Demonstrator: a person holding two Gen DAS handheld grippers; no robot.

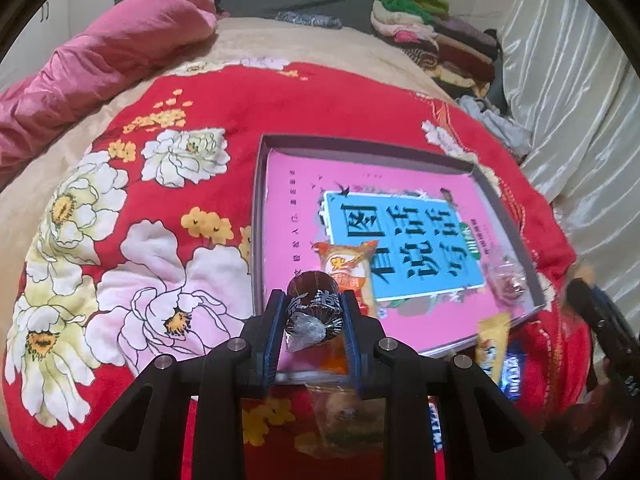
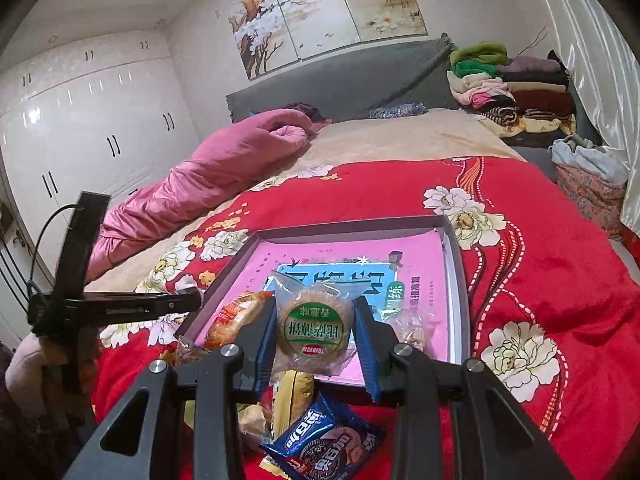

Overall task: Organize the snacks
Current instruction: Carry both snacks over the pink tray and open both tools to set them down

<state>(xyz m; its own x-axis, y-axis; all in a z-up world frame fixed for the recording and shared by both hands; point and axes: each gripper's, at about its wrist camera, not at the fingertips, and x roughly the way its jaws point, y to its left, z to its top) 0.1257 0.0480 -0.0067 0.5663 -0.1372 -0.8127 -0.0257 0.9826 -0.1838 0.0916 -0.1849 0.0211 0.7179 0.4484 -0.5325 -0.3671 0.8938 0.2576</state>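
While each gripper clamps a snack, left gripper [image 1: 310, 312] on the dark wrapped cake [image 1: 314, 304] and right gripper [image 2: 316, 330] on the round biscuit pack [image 2: 314, 326], an early release could miss the box's [image 1: 360, 146] near edge.

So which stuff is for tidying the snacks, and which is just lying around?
For the job: box, dark candy in left gripper, round biscuit in right gripper, blue cookie pack, orange pack.
Just lying about: folded clothes, pink quilt.

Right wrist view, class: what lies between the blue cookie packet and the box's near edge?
In the right wrist view, a yellow snack packet lies on the red blanket between the blue cookie packet and the box.
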